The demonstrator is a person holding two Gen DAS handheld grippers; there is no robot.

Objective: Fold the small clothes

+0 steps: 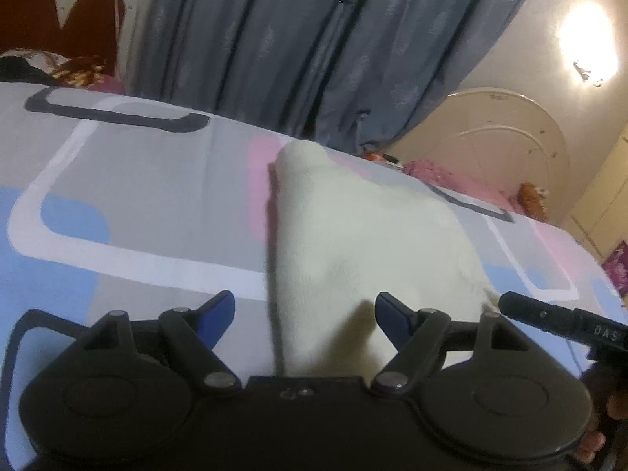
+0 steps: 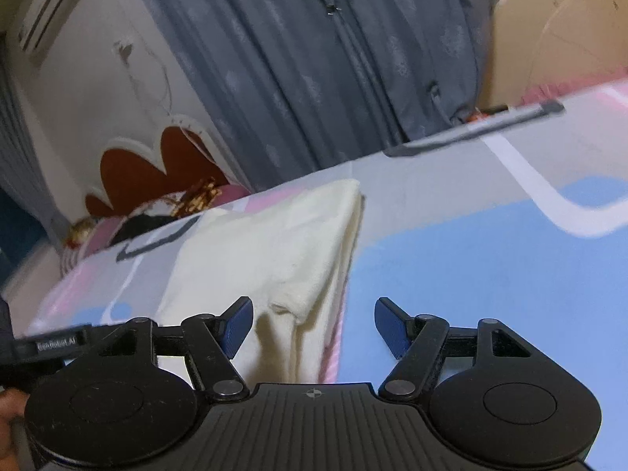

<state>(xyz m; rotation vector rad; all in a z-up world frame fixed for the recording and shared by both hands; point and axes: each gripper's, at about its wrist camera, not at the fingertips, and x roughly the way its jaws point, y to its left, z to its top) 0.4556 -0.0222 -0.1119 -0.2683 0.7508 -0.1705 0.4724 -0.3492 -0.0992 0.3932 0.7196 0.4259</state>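
Both left tongs (image 1: 305,316) and right tongs (image 2: 313,324) spread over cream cloth (image 1: 353,235); a label reads "DAS" (image 1: 604,330).

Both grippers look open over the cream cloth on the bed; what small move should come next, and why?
Probably lower the right gripper and close on the cream cloth at its layered near edge. Both it and the left gripper are open, holding nothing.

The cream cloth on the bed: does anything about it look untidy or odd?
Slightly. The cream cloth lies folded on the bedsheet, but near the right gripper a top-layer edge is rumpled and uneven.
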